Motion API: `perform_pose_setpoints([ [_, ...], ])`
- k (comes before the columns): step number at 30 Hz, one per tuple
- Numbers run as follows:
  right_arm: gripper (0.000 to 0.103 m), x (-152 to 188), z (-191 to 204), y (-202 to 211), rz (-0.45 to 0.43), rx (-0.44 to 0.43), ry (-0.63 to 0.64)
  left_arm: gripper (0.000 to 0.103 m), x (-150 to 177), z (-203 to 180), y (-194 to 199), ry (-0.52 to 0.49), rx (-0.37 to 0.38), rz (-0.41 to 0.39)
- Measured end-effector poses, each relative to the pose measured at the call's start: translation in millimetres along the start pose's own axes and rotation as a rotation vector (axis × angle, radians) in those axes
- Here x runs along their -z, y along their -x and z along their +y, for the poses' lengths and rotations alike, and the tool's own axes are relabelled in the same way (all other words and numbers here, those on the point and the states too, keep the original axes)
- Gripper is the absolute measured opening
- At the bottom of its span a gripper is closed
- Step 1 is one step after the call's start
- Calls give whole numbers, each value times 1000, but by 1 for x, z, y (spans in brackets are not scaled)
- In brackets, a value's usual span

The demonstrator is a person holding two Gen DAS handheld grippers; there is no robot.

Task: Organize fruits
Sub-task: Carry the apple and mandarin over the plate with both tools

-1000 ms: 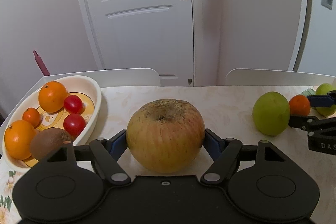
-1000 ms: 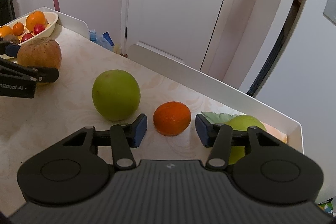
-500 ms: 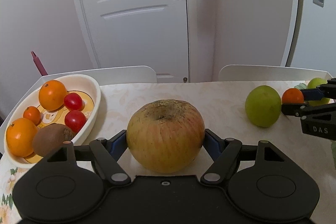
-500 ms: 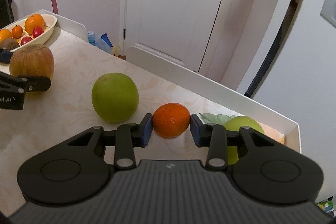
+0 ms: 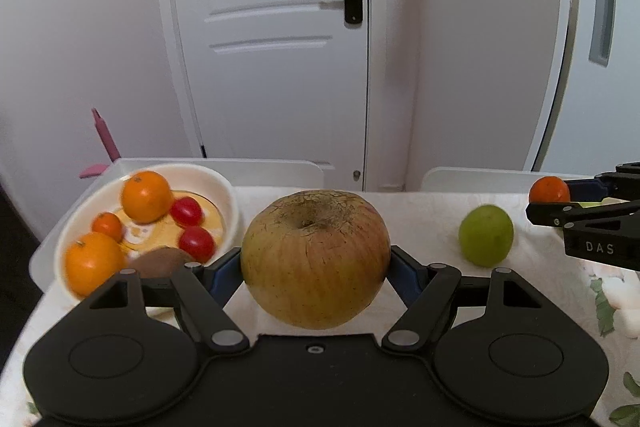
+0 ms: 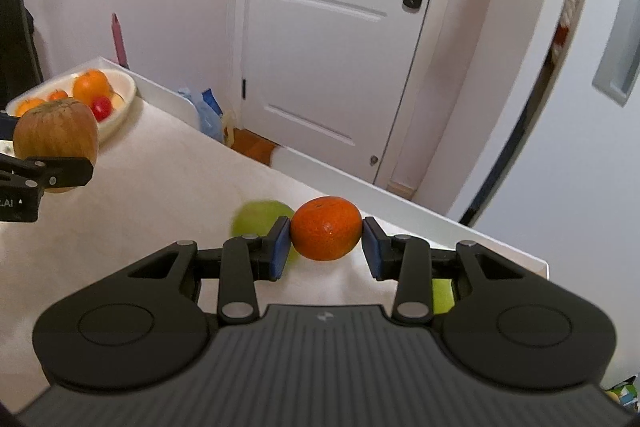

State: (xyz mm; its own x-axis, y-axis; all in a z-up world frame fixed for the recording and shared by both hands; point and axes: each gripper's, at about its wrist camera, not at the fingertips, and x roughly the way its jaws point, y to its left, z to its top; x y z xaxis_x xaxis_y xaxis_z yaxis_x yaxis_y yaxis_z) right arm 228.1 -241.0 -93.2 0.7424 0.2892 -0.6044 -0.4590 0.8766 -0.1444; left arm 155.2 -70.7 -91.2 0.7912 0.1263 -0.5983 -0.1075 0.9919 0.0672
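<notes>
My left gripper (image 5: 316, 269) is shut on a big, russeted yellow-red apple (image 5: 316, 251) and holds it above the table. The right wrist view shows that apple (image 6: 56, 131) at the far left. My right gripper (image 6: 326, 245) is shut on a small orange tangerine (image 6: 326, 229), its blue pads pressing both sides, clear of the tablecloth. A white bowl (image 5: 226, 195) at the left holds oranges, red tomatoes and a kiwi. One green apple (image 5: 486, 235) lies on the table between the two grippers. Another green fruit (image 6: 442, 295) peeks out under the right gripper.
A white door (image 5: 280, 47) stands behind the table, with white chair backs (image 5: 280, 167) along the far edge. A pink object (image 5: 102, 135) leans behind the bowl. The table's raised white rim (image 6: 480, 239) runs close by on the right. Blue bags (image 6: 206, 107) lie on the floor.
The right gripper's pads closed onto the tangerine and lifted it off the table. The left gripper rose with the big apple. Bowl and green apple now sit lower and farther away.
</notes>
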Motion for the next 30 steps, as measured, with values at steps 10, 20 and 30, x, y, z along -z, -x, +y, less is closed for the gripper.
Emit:
perform_pose_setpoints([
  [10,53,-41,52,18,-18,-30,-22,79,-20,47,32,9,-9,-41],
  [20,53,-80,109,11,-11,-68,-93,79,-37,102,32,-25,7,-38],
  [30,53,-103,152,-15,20,-45,-141,79,-46,153,-5,-89,53,-10],
])
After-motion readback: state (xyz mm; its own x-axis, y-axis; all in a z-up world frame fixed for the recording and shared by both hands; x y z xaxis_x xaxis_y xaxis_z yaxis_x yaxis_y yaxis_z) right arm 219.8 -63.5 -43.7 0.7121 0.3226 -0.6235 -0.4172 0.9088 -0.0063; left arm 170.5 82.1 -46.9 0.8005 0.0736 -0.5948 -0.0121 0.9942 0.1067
